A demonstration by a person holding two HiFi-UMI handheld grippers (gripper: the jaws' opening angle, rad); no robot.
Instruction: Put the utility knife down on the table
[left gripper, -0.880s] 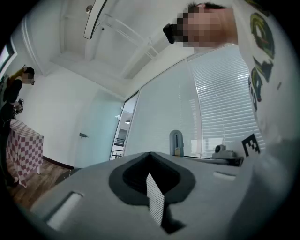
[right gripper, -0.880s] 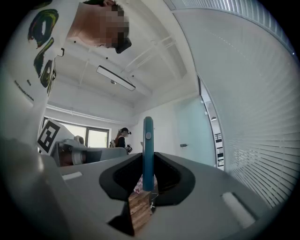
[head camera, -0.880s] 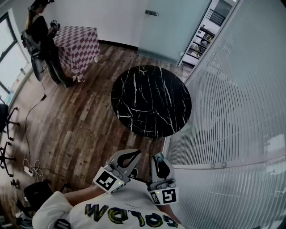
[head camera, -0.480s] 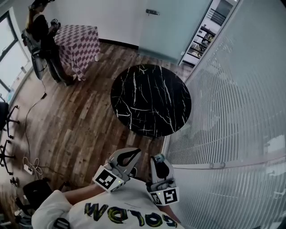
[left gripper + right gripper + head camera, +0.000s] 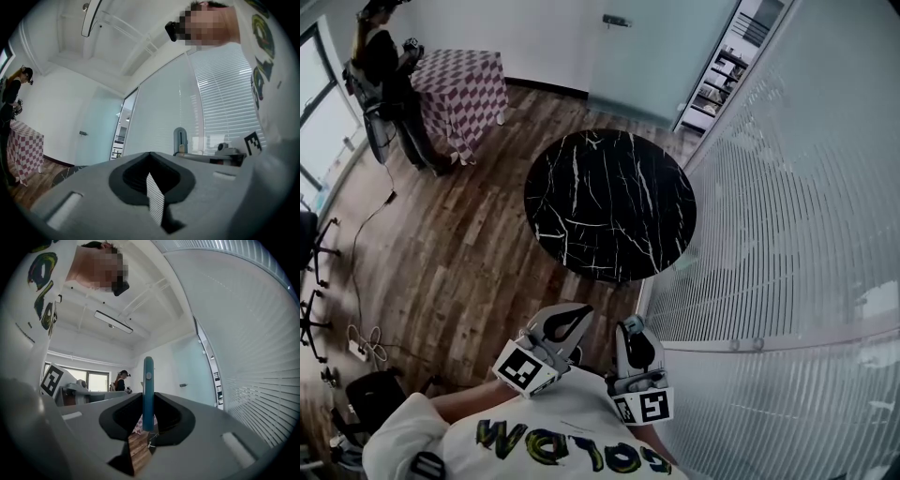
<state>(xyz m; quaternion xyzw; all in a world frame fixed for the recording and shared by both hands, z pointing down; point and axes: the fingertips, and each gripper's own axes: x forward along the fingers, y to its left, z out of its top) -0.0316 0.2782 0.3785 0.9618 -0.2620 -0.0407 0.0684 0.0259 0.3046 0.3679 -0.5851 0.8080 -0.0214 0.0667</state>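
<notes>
The blue utility knife (image 5: 148, 390) stands upright between the jaws of my right gripper (image 5: 148, 398), which is shut on it. In the head view its bluish end (image 5: 631, 325) pokes out of the right gripper (image 5: 634, 339), held close to my chest. My left gripper (image 5: 563, 324) is beside it on the left. Its jaws (image 5: 150, 155) meet at the tips with nothing between them. The round black marble table (image 5: 609, 202) stands on the wooden floor ahead of both grippers.
A glass wall with white blinds (image 5: 787, 244) runs along the right, close to the table. At the far left a person (image 5: 389, 84) stands by a table with a checkered cloth (image 5: 464, 84). Cables and a power strip (image 5: 361, 347) lie on the floor at left.
The table has slid slightly up and left in the head view, and both grippers sit a little higher in it. The grip on the knife is unchanged.
</notes>
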